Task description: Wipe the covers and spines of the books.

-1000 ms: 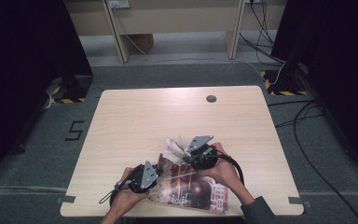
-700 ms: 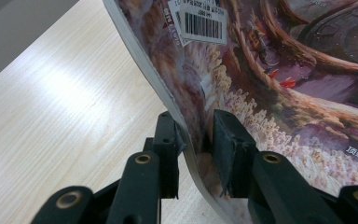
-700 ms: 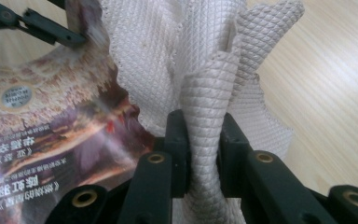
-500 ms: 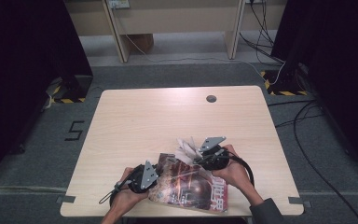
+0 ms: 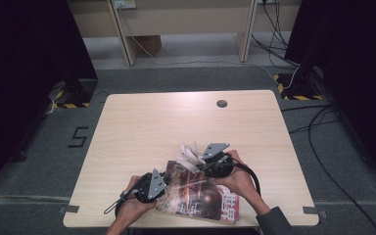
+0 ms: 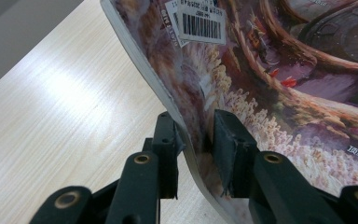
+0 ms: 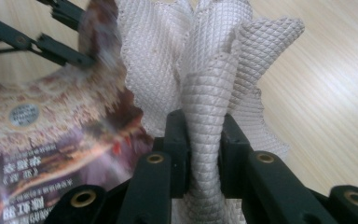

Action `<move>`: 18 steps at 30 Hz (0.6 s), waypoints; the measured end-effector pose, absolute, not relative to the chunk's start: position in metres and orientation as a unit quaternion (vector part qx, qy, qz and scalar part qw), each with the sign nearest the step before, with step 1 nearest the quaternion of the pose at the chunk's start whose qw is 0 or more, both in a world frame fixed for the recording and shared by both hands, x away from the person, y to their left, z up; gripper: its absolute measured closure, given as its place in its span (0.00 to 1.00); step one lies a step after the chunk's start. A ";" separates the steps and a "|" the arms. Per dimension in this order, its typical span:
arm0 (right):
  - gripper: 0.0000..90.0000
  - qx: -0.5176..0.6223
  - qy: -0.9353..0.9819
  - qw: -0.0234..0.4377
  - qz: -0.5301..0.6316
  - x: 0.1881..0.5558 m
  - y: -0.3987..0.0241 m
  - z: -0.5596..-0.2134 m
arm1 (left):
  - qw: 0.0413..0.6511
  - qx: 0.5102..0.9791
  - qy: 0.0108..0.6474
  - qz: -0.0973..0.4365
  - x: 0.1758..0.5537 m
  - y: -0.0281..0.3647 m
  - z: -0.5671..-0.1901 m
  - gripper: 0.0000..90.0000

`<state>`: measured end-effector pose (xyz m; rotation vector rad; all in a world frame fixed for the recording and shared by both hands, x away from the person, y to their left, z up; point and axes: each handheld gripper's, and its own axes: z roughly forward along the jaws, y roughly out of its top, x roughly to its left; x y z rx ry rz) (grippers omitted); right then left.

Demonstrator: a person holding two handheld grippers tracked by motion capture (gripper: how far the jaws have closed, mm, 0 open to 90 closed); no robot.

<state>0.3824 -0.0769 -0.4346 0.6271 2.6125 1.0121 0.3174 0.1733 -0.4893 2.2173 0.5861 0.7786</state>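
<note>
Near the worktop's (image 5: 127, 127) front edge, our left hand-held gripper (image 6: 196, 135) clamps the magazine's (image 6: 279, 79) lifted edge while our right hand-held gripper (image 7: 204, 135) pinches the quilted cloth (image 7: 205, 60) (bunched upright) at the magazine's far edge, both things grasped, neither yet set down.

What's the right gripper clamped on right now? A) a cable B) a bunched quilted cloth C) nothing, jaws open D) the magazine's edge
B: in the right gripper view the right gripper has both jaws pressed on a bunched, pale quilted cloth; the magazine is pinched at its edge by the left gripper instead.
</note>
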 end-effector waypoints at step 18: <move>0.86 0.251 0.904 0.140 0.316 0.391 -0.115 -0.449 | 0.352 0.857 0.223 0.304 0.317 0.173 -0.488 0.78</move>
